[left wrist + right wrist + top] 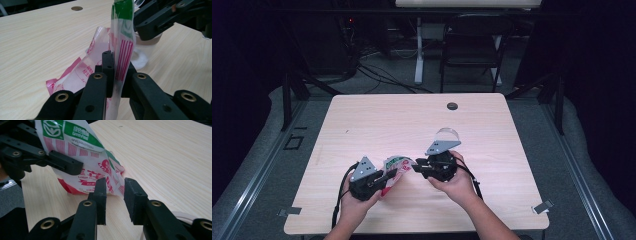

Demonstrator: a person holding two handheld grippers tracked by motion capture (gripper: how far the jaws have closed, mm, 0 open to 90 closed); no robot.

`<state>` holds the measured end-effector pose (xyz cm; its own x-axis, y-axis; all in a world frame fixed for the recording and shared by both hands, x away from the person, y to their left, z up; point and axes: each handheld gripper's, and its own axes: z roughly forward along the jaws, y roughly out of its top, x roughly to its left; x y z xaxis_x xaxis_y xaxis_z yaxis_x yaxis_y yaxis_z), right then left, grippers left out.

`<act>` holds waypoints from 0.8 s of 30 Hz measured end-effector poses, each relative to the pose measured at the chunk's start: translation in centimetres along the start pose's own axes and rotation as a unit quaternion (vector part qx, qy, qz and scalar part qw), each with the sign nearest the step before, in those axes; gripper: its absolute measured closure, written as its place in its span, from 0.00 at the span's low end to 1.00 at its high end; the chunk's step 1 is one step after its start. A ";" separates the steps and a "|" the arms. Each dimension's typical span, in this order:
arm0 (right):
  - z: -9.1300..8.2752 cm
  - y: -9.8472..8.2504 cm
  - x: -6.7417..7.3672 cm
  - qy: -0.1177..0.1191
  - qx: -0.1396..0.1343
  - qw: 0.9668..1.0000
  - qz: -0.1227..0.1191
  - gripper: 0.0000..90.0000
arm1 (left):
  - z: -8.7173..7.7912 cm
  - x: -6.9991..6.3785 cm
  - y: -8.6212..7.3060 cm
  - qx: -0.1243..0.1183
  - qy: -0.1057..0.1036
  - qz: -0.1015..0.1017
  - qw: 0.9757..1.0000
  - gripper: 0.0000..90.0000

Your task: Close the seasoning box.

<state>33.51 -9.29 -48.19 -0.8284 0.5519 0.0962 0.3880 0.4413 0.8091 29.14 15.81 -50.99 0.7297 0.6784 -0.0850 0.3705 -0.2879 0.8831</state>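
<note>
Much of the printed plastic food bag (395, 170) was hidden in the high view, bunched between the two tools and partly behind the left gripper (384, 177). In the left gripper view that gripper (115, 75) was clenched on a standing fold of the bag (122, 50), pads pressing the film from both sides. The right gripper (416, 166) sat just beside the bag; in its own view its jaws (115, 195) stood apart, pads clear of the film, the bag's (82, 157) lower edge just beyond them. A round clear item (447, 134), perhaps a lid or tape roll, lay past the right gripper, mostly hidden. The bag rested on a pale wooden table (377, 120), near its front edge, well short of the dark cable port (452, 106). Beyond the table stood a black folding chair (472, 50) in a dim room.
</note>
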 end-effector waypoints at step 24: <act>2.3 0.4 0.0 0.017 0.038 0.999 -0.015 1.00 | -0.4 -0.2 -2.3 0.011 0.023 -0.014 1.000 0.70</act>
<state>34.60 -7.51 -49.20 -0.8528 0.5140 0.0923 0.3911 0.5115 0.7651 27.90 16.60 -52.81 0.6921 0.7164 -0.0883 0.4040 -0.2832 0.8698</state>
